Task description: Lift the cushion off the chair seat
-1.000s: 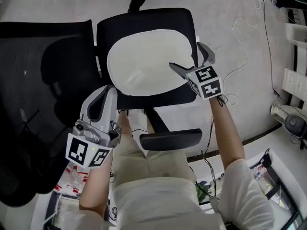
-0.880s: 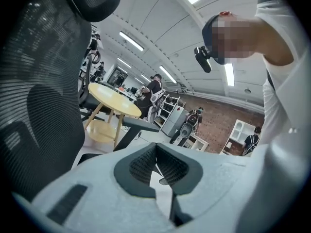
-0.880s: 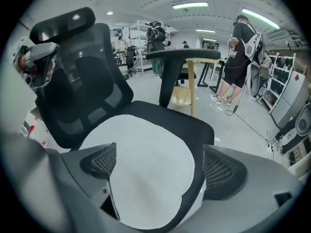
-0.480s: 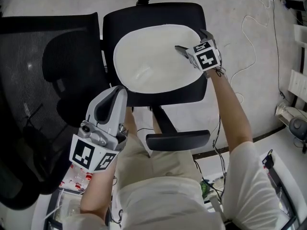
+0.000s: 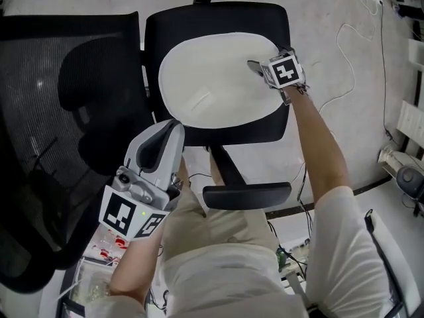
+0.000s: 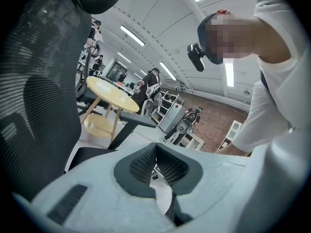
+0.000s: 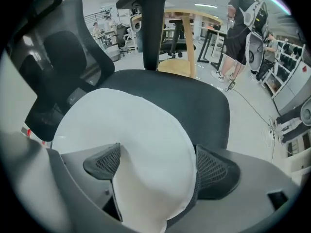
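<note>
right claw [image 5: 268, 58] is closing, the cushion [image 5: 205, 78] rim between its jaws, not yet pinched. grasping step; next clamp firmly, then lift

White short-sleeved shirt [image 5: 225, 280] on my screen, sleeve [image 5: 338, 234] loose and wide, beige trousers or shorts [image 5: 205, 220] below. The left gripper [image 6: 156, 161] shows a pale grey shell, black ribbed pads [image 6: 141, 165] and a cube [image 5: 129, 216] of black-and-white squares. A black camera [image 6: 195, 57] sits at the head.
</note>
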The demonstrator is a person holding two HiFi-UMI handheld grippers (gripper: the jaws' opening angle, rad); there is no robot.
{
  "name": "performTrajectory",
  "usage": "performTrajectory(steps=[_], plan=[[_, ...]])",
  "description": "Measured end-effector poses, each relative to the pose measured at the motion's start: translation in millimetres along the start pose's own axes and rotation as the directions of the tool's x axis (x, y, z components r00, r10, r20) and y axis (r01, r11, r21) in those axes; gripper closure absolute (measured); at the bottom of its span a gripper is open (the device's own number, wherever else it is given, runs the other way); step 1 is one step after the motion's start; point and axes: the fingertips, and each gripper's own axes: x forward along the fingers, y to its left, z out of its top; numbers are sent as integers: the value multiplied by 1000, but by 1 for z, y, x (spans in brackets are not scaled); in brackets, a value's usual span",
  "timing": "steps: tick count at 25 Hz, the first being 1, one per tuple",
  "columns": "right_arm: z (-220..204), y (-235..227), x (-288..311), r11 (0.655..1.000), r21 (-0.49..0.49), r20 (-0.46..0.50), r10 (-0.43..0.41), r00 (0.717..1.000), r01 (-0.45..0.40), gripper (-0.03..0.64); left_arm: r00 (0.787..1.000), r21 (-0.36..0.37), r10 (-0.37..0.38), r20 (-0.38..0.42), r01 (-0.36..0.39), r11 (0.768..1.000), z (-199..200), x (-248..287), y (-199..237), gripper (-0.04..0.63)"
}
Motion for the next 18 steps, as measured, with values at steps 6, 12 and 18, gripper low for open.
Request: performTrajectory(steps=[6, 12, 18], plan=[[1, 0, 2, 1000, 3, -30, 11, 999, -11, 155, 1000, -24, 3, 4, -3, 1000, -4, -1, 1, 578], [-1, 2, -1, 1000, 8, -49, 12, 999, -12, 195, 1000, -17, 3, 20, -2, 1000, 0, -2, 1, 578], [-1, 15, -6, 1000, 0, -63, 5, 998, -5, 337, 999, -18, 19, 28, -19, 1000, 2, -8, 5, 578]])
